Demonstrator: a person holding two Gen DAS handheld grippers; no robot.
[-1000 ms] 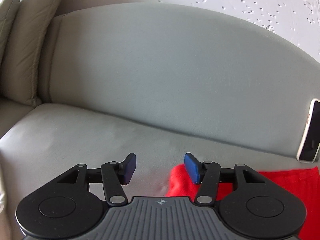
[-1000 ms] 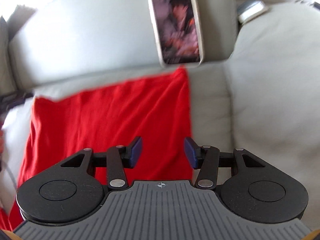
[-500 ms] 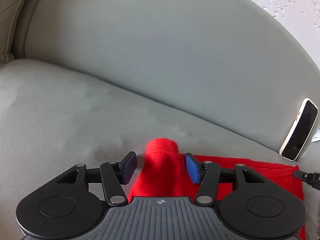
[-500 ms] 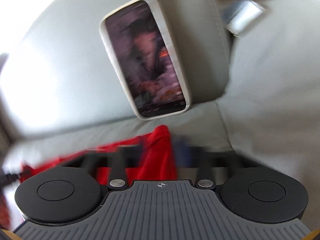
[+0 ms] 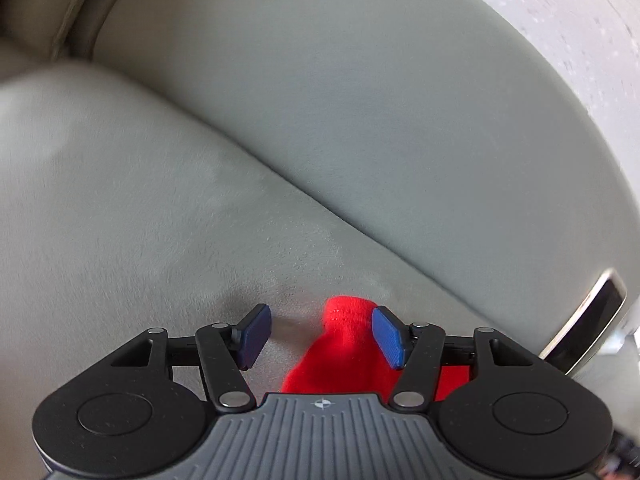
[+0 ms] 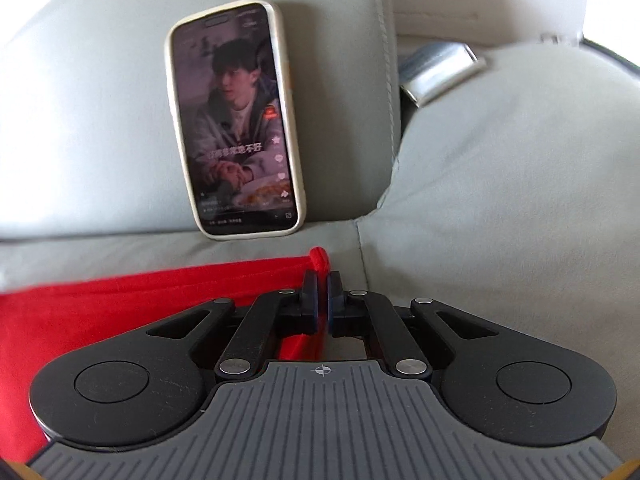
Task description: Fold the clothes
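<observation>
A red garment (image 6: pixel 132 300) lies flat on the grey sofa seat (image 5: pixel 120 240). My right gripper (image 6: pixel 321 300) is shut on the garment's far right corner, and a small tuft of red cloth sticks out past the fingertips. My left gripper (image 5: pixel 322 336) is open. The garment's far left corner (image 5: pixel 344 344) lies between its blue pads, closer to the right pad (image 5: pixel 390 338). The rest of the garment is hidden under the gripper bodies.
A phone (image 6: pixel 236 120) with a lit screen leans on the sofa backrest (image 5: pixel 360 100) just beyond the garment; it also shows in the left wrist view (image 5: pixel 584 320). A metal buckle (image 6: pixel 440 68) sits in the gap beside a grey cushion (image 6: pixel 520 200).
My right gripper moved forward to the far right corner and shut on it. My left gripper moved down and forward, bringing the far left corner between its open pads.
</observation>
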